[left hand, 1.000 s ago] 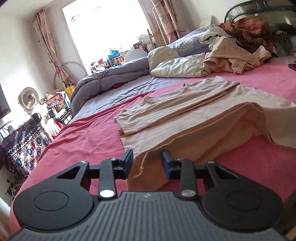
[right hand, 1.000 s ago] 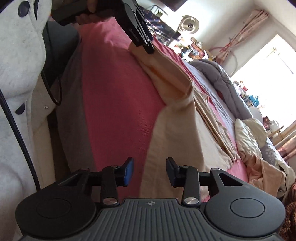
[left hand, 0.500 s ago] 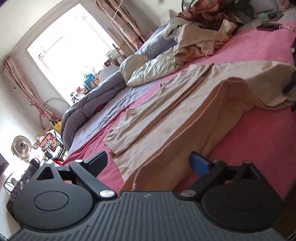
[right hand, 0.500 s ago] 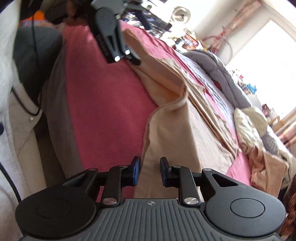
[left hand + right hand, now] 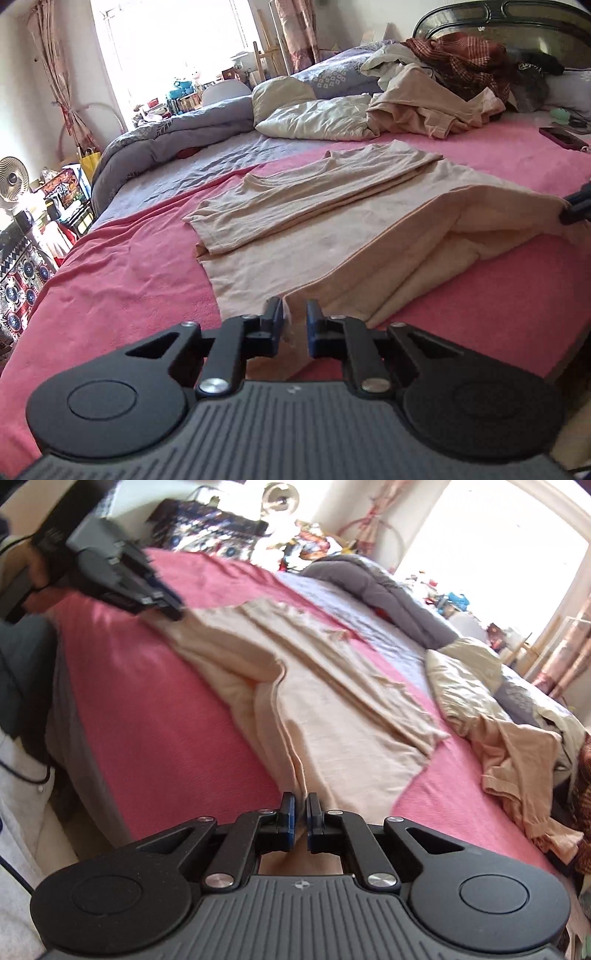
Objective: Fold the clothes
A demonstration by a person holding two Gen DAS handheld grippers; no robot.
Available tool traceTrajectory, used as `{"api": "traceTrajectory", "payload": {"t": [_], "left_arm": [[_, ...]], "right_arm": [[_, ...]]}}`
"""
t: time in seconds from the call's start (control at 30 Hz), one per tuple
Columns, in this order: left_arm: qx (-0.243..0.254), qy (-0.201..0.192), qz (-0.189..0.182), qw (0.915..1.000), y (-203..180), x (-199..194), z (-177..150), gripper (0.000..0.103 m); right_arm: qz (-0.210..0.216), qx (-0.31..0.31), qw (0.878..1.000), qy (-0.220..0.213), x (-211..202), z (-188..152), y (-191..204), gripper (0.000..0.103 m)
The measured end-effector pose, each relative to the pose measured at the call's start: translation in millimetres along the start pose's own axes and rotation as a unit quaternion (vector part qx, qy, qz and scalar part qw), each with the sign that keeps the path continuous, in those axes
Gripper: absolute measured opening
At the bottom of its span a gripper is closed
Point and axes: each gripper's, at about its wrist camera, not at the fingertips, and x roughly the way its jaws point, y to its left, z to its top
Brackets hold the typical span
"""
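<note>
While my left gripper (image 5: 294, 320) is closing its jaws on the near hem of the beige shirt (image 5: 332, 236), my right gripper (image 5: 300, 816) is clamped on the same hem farther along. Between them I see the edge lifted; beyond, the shirt lies flat on the pink blanket (image 5: 122, 280).
</note>
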Motion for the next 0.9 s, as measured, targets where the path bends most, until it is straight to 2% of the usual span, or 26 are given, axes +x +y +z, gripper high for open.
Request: {"api": "traceTrajectory", "payload": {"t": [0.07,0.13,0.2,0.23,0.3,0.43,0.5,0.57,0.7,0.8,0.9], "left_arm": [[0.012,0.003,0.004,0.9999,2,-6,-4,0.017],[0.032,0.015,0.015,0.9993,2,-5,-9,0.029],[0.055,0.023,0.023,0.9979,-3,1,-12,0.054],[0.067,0.023,0.025,0.9972,-7,3,-12,0.058],[0.103,0.012,0.04,0.9938,-18,5,-13,0.072],[0.153,-0.018,0.087,0.9842,-29,6,-8,0.076],[0.139,-0.015,0.078,0.9871,-23,10,-6,0.077],[0.113,0.006,0.059,0.9919,-13,23,-2,0.077],[0.047,0.02,0.009,0.9986,9,41,1,0.077],[-0.01,0.026,-0.021,0.9994,26,45,-1,0.076],[-0.073,0.035,-0.052,0.9954,40,45,-8,0.073]], "right_arm": [[-0.002,0.017,1.0,-0.001,-4,1,-8,0.007],[-0.005,0.022,1.0,0.003,-1,-1,-13,0.007],[-0.006,0.03,0.999,0.009,3,-3,-16,0.007],[-0.006,0.033,0.999,0.012,4,-4,-16,0.007],[-0.004,0.035,0.999,0.015,6,-5,-17,0.007],[0.001,0.036,0.999,0.022,10,-9,-16,0.007],[0.004,0.039,0.999,0.026,11,-11,-15,0.007],[0.01,0.049,0.998,0.028,13,-13,-15,0.007],[0.02,0.061,0.998,0.029,14,-15,-14,0.008],[0.027,0.072,0.997,0.029,13,-19,-15,0.009],[0.034,0.083,0.995,0.033,12,-23,-16,0.009]]}}
